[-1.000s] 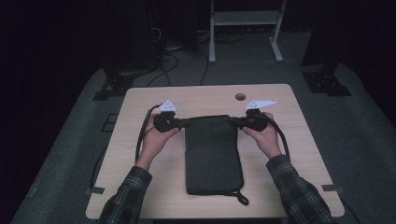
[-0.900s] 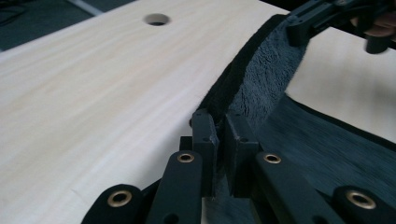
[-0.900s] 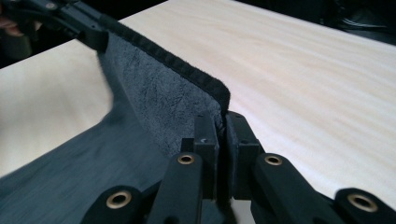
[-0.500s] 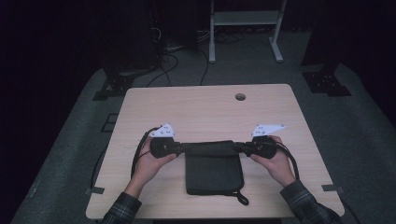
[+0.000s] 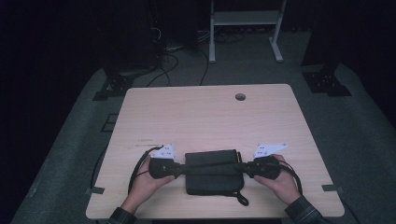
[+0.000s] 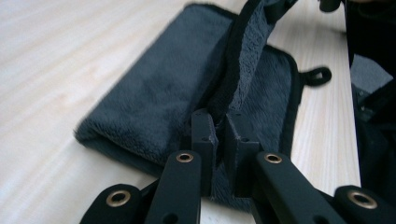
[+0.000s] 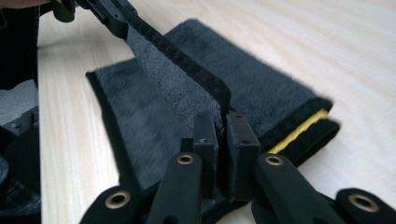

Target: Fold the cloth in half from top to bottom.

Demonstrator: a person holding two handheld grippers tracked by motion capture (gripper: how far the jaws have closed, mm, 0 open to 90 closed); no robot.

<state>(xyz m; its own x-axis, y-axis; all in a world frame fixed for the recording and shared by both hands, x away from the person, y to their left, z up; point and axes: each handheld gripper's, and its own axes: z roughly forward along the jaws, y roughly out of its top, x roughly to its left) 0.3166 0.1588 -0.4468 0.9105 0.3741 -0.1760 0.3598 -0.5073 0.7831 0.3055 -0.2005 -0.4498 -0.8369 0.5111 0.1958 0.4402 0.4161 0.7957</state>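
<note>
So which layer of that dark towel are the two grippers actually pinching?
The top layer. Its bound edge rises off the towel, stretched between the left gripper and right gripper; the layers below lie flat on the table.

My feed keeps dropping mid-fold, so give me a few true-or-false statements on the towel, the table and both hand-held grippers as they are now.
1. Each hand-held gripper is shut on an edge of the dark towel. True: the left hand-held gripper and the right hand-held gripper both pinch it.
2. The towel lies flat, fully spread out. False: it is folded, with the held edge raised above the layers below.
3. A yellow strip shows between the towel's layers in the right gripper view. True.
4. The towel sits at the far edge of the table. False: it sits near the person's edge.
5. A hanging loop sticks out at a near corner. True.
</note>
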